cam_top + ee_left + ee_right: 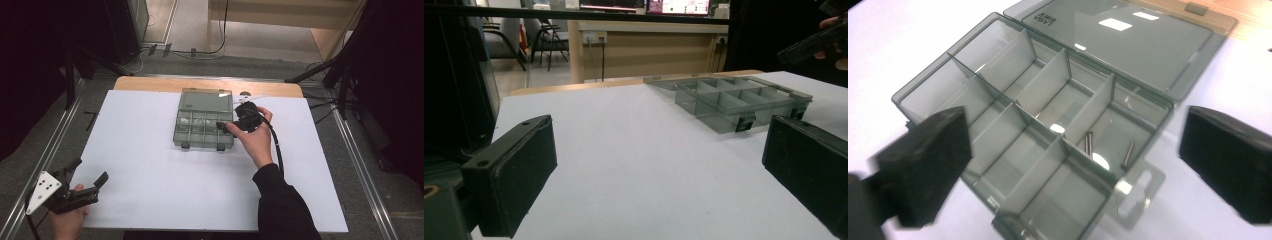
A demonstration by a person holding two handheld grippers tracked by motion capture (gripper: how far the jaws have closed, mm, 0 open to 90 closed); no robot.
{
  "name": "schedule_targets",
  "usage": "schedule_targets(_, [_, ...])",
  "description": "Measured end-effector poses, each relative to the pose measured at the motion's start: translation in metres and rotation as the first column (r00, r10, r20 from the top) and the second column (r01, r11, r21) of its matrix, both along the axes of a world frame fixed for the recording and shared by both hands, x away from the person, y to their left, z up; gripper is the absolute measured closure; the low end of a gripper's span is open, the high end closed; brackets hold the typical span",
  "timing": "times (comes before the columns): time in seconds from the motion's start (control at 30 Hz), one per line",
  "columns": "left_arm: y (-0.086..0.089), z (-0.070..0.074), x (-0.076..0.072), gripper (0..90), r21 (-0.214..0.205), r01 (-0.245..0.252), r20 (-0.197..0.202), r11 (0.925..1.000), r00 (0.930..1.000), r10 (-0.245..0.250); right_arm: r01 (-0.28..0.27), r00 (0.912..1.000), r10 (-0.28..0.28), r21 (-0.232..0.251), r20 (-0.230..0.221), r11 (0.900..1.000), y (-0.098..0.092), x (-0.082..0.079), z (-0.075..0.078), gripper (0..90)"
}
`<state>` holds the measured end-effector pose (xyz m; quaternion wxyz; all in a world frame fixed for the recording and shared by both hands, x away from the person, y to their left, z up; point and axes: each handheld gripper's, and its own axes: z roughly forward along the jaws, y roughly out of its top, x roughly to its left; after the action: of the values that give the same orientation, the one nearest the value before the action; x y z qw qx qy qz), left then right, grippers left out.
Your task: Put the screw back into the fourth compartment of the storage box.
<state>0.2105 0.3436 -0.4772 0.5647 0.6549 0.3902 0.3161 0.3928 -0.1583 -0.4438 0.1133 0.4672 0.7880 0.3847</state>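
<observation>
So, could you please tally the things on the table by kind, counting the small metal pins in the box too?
Clear compartment box, lid open: 1
Metal pins lying in one compartment: 2
Hand-held grippers, left gripper and right gripper, both with fingers apart and holding nothing: 2
Total: 5

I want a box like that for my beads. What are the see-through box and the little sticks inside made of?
The smoky-grey see-through compartment box looks like hard, glossy plastic: you see through its walls, and its open lid reflects the lights. The two thin shiny pins in one end compartment look like bare metal, perhaps steel, going by their silvery gleam.
</observation>
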Motion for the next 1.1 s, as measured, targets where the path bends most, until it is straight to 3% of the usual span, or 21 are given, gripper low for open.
schedule_targets(0.1, [0.0, 0.0, 0.0, 1.2, 0.0, 0.0, 0.0, 1.0, 1.0, 0.0, 0.004, 0.9999, -0.004, 0.025, 0.014, 0.9997, -0.007, -0.011, -0.001, 0.0])
schedule_targets(0.4, [-0.001, 0.0, 0.0, 1.2, 0.005, -0.001, 0.0, 1.0, 1.0, 0.001, 0.005, 0.998, -0.006, 0.012, 0.063, 0.9999, -0.025, -0.051, -0.011, 0.0])
schedule_targets(1.1, [-0.003, 0.0, 0.0, 1.2, 0.012, 0.003, -0.002, 0.9999, 1.0, -0.003, 0.02, 0.9927, -0.032, 0.102, 0.116, 0.9946, -0.066, -0.128, -0.039, 0.0])
